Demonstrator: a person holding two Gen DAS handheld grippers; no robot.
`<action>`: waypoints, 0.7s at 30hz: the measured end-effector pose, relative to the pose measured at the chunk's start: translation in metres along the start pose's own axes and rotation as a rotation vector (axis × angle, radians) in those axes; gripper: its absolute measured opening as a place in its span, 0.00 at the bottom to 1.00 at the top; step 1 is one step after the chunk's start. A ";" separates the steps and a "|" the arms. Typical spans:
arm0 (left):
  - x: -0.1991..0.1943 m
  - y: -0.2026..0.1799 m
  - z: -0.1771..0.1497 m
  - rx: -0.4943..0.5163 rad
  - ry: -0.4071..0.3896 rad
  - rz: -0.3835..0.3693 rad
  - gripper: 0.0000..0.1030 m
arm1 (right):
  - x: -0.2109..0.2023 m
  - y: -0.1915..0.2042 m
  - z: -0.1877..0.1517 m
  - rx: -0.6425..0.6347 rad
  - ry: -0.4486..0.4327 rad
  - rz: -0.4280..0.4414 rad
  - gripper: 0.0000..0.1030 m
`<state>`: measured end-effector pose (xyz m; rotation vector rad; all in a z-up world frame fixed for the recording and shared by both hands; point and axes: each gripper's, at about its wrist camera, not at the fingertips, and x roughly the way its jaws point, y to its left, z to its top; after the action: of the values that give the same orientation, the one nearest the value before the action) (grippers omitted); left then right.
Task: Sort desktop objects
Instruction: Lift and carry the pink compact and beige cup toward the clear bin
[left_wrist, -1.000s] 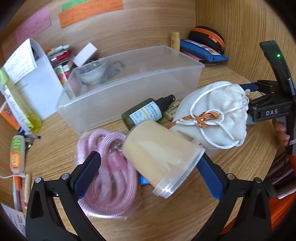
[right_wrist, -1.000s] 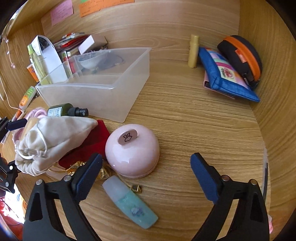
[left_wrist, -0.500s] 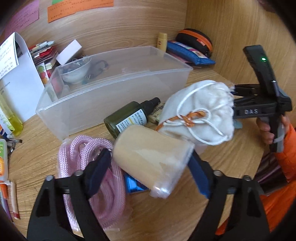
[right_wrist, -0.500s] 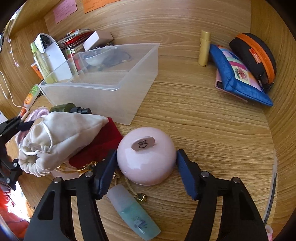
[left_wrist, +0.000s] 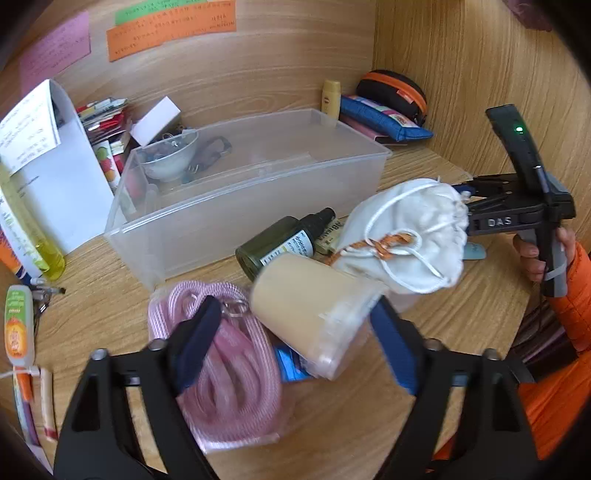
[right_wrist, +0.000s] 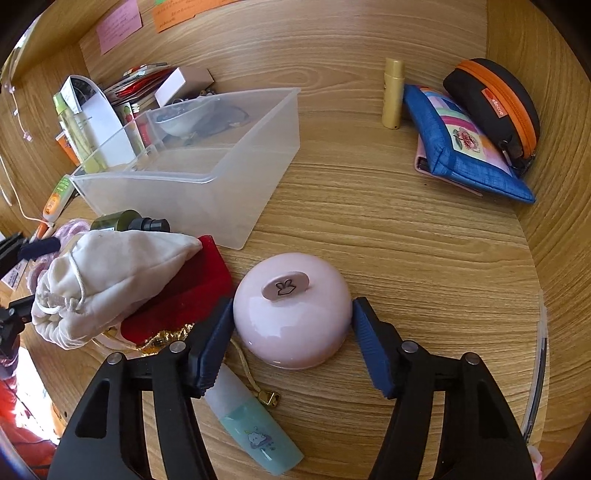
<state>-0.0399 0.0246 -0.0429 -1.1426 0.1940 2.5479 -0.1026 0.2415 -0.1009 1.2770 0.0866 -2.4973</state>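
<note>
Right claw (right_wrist: 291, 310): we see its two blue pads pressed on both sides of the pink round box (right_wrist: 291, 317), so it is clamped on it.
Pink round box: it sits on the wooden desk (right_wrist: 406, 240), with a little bunny tab on top.
Small blue bottle (right_wrist: 255, 432): it lies flat at 7 o'clock from the pink box, partly under the claw's left finger.
Red box (right_wrist: 192, 291): it is at 9 o'clock, just beside the pink box.
White cloth bag (right_wrist: 110, 273): it lies on top of the red box, farther out at 9 o'clock.
Clear bin (right_wrist: 207, 181): it is at 11 o'clock (a small bowl sits in its far end).
Blue pouch (right_wrist: 469, 155): it is far off at 2 o'clock, with a black case (right_wrist: 495, 103) leaning behind it and a yellow tube (right_wrist: 392, 94) standing beside it.
Left claw (left_wrist: 295, 314): its jaws are opening, and the tan jar (left_wrist: 306, 310) is between them, tipped on its side. The left pad does not touch it.
Pink rope (left_wrist: 229, 373): it lies in a coil under the left finger, at 8 o'clock from the jar.
Green spray bottle (left_wrist: 277, 243): it lies at 11 o'clock, just behind the jar.
White cloth bag again: in this view we see it at 1 o'clock, touching the jar.
</note>
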 end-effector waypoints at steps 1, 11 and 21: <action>0.002 0.002 0.001 -0.002 0.009 -0.019 0.84 | 0.000 0.000 0.000 -0.001 0.003 0.003 0.59; 0.036 0.006 0.009 -0.036 0.068 -0.161 0.94 | 0.001 0.000 0.000 -0.013 0.015 0.020 0.59; 0.025 0.002 0.004 -0.061 0.072 -0.110 0.86 | 0.000 -0.006 0.001 0.000 0.004 0.014 0.59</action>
<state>-0.0588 0.0305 -0.0590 -1.2338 0.0689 2.4337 -0.1049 0.2467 -0.1013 1.2786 0.0781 -2.4825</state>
